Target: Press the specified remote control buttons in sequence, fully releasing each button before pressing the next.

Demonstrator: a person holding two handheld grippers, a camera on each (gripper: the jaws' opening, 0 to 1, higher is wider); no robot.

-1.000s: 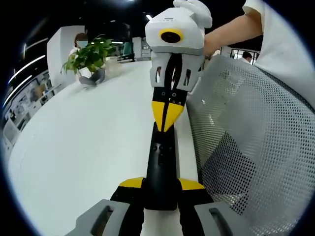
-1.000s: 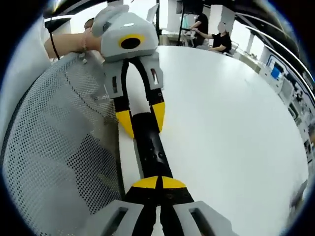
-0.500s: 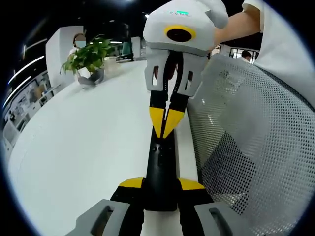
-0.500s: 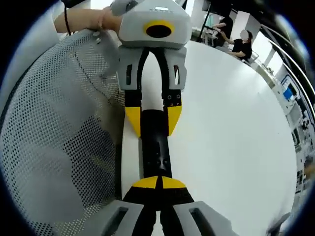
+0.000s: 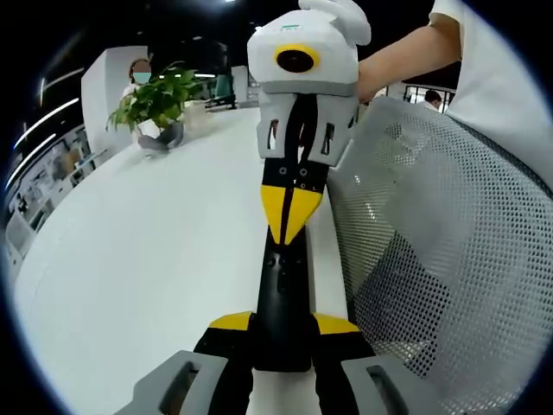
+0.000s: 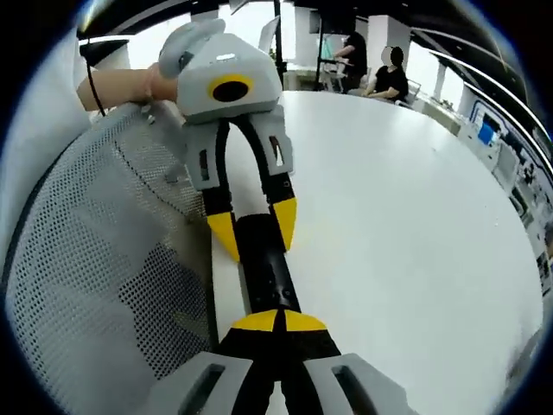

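A slim black remote [image 5: 283, 298] lies along the white table's [image 5: 155, 251] edge, its small buttons facing up. My left gripper [image 5: 283, 323] is shut on its near end, one yellow fingertip on each side. In the right gripper view the left gripper [image 6: 255, 229] shows from the front, clamping the remote [image 6: 266, 264] between its yellow tips. My right gripper [image 5: 289, 232] comes down from above, shut, its joined tips over the remote's far end. In its own view the right gripper [image 6: 276, 319] covers the remote's near part. Whether the tips touch a button is hidden.
A grey mesh chair back [image 5: 432, 259] stands close beside the table edge and also shows as mesh [image 6: 95, 259]. A potted plant [image 5: 157, 105] sits at the table's far side. A person's arm [image 5: 406, 54] holds the right gripper. People sit at the far end [image 6: 380, 73].
Half a second ago the right gripper stood steeper and nearer the left camera; it has tilted back. Its tips stay at the remote's far end. The left gripper keeps its hold.
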